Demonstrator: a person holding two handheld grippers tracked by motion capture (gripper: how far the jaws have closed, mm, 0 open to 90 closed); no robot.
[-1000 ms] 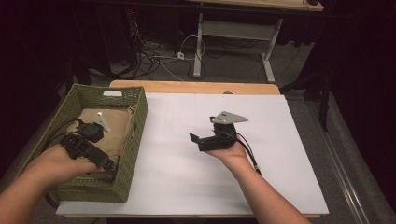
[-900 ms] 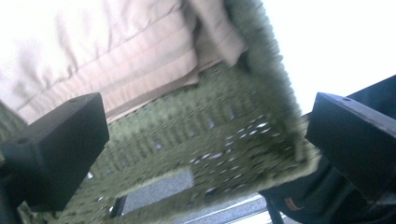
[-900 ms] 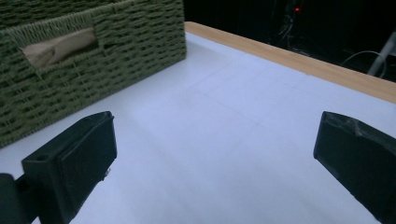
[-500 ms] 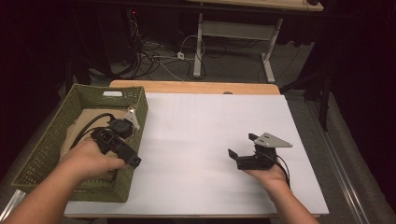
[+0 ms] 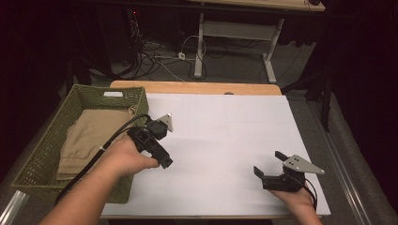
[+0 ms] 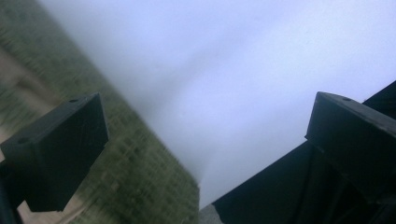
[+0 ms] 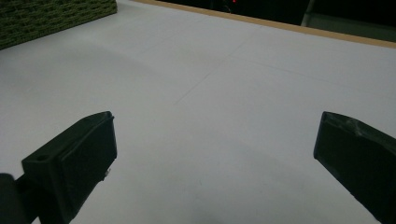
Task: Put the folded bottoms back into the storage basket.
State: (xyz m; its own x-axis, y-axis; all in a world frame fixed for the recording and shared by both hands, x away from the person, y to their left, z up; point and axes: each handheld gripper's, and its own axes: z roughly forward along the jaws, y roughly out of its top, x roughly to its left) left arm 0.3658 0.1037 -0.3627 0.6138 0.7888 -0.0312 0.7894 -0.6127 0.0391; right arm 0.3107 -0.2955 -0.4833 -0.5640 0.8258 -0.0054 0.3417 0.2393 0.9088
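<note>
Both tongs gape wide and empty over the white table [image 5: 220, 136]: the left tongs [image 5: 165, 159] hang just beside the green basket [image 5: 33, 164] holding folded tan cloth [image 5: 91, 138], far nearer it than the right tongs [image 5: 268, 165] at the table's near right.

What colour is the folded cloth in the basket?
Tan/khaki folded cloth, in the green woven basket; clearest in the high view.
</note>
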